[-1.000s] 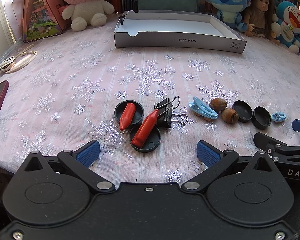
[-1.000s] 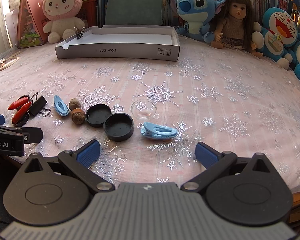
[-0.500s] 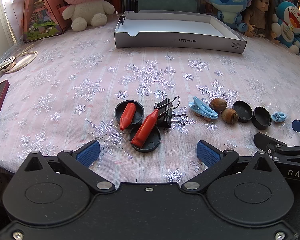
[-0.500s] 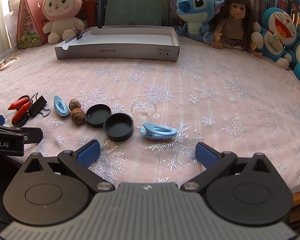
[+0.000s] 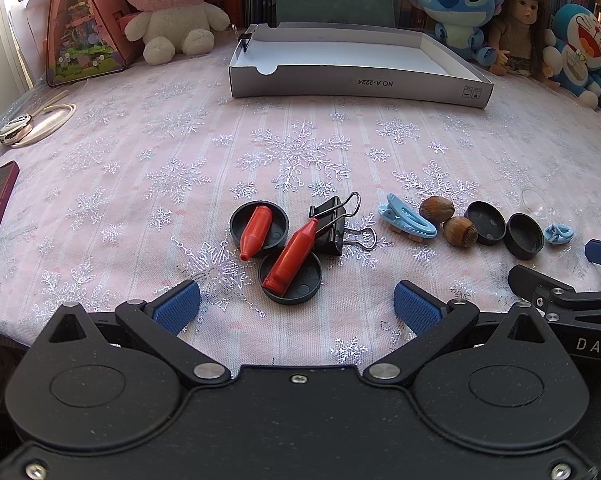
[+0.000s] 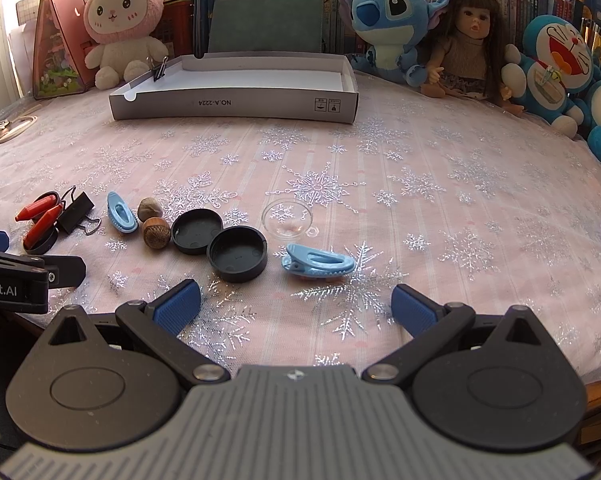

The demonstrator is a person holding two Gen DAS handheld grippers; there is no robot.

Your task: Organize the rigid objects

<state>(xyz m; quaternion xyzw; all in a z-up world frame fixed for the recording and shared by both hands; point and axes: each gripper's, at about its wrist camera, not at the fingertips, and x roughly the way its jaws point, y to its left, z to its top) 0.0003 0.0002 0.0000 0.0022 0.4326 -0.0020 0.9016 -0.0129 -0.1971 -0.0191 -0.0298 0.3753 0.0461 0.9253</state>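
Both tongs stand wide and hold nothing: the left tongs [image 5: 296, 306] hover low at the near edge of the surface [image 5: 148, 168], facing two red crayons, and the right tongs [image 6: 294, 306] hover just short of a blue clip [image 6: 318, 262].

Nearly all of the sorting looks left to do. The white box [image 5: 356, 80] at the far side of the surface is bare inside; only one small black clip [image 6: 159, 69] sits pinched on its left wall. Everything else lies in a loose row well short of the box, toward the near edge. At the left end of that row, one crayon [image 5: 254, 232] rests in a black lid [image 5: 236, 220] and the other crayon [image 5: 292, 258] lies across a second lid [image 5: 304, 284], leaning against a black binder clip [image 5: 332, 224]. Rightward come another blue clip [image 5: 406, 222], two nuts [image 5: 448, 220] touching each other, two more black lids [image 6: 216, 244], a clear round dish [image 6: 287, 218], then the blue clip by the right tongs.

Between the row and the box the cloth is bare, so I judge the way open. Stuffed toys [image 6: 118, 28] and a doll [image 6: 474, 44] crowd behind and to the right of the box. The leaning crayon may roll once the binder clip is moved.
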